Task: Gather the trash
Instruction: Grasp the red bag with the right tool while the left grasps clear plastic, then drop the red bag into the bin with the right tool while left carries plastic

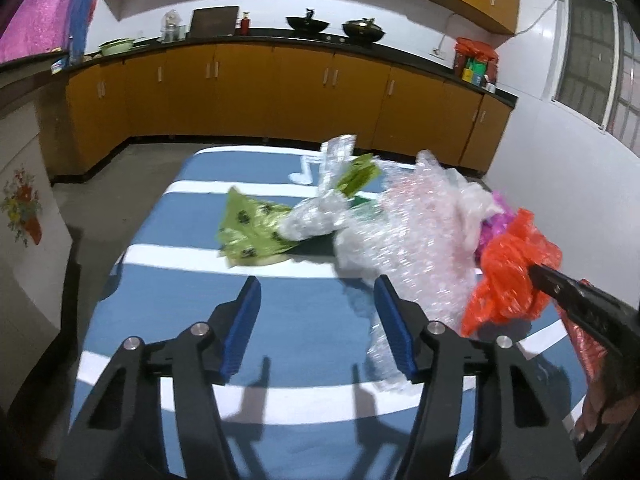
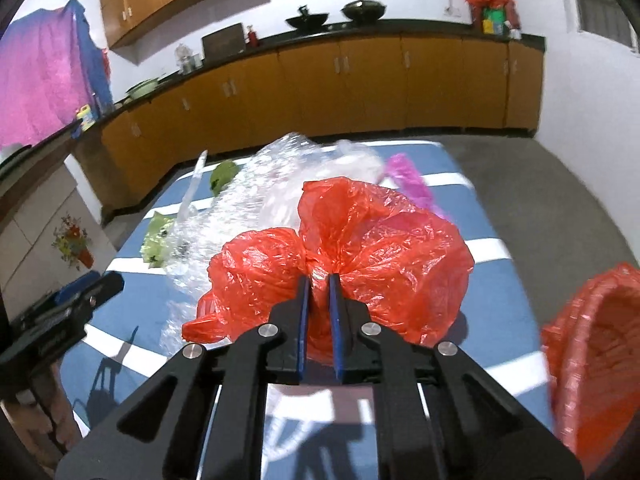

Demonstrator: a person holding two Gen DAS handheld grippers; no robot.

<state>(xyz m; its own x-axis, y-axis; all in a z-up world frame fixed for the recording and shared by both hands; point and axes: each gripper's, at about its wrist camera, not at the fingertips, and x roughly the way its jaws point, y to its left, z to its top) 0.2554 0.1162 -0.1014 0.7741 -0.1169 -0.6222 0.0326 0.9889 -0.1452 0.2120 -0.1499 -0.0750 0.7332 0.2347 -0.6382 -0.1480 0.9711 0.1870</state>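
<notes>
My right gripper (image 2: 319, 280) pinching red plastic bag (image 2: 360, 248) on blue-striped desk (image 2: 496, 312), red basket (image 2: 600, 360) just beside; my left gripper (image 1: 316, 304) spread, empty, bubble wrap (image 1: 424, 240) at its right finger

The bench (image 1: 280, 312) has blue and white stripes, one bag (image 2: 360, 240) is red, another bag (image 1: 248, 224) is green with black spots, and the cupboards (image 1: 240, 92) are orange-brown.
</notes>
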